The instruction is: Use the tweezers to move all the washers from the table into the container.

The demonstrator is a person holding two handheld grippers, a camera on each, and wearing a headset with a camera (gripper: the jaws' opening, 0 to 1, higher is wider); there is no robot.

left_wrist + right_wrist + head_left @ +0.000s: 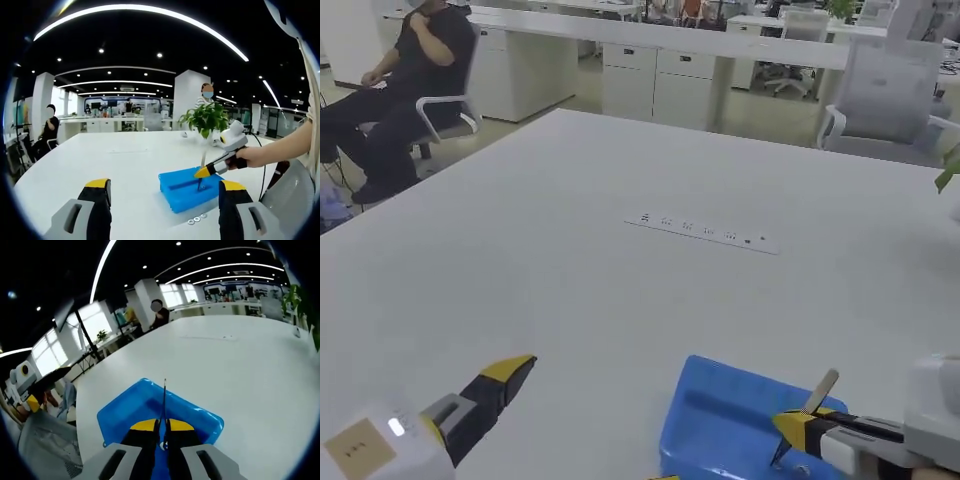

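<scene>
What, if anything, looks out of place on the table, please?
Nothing stands out: the blue container sits flat on the table, a few washers lie beside it, and the right tongs hold the tweezers tip-down over it.

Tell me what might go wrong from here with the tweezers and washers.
1. The tweezers sit pinched between the right gripper's shut fingers; they may twist or slip under pressure.
2. The washers lie on the table close beside the blue container, so reaching them may nudge it; the open left gripper is not steadying it.
</scene>
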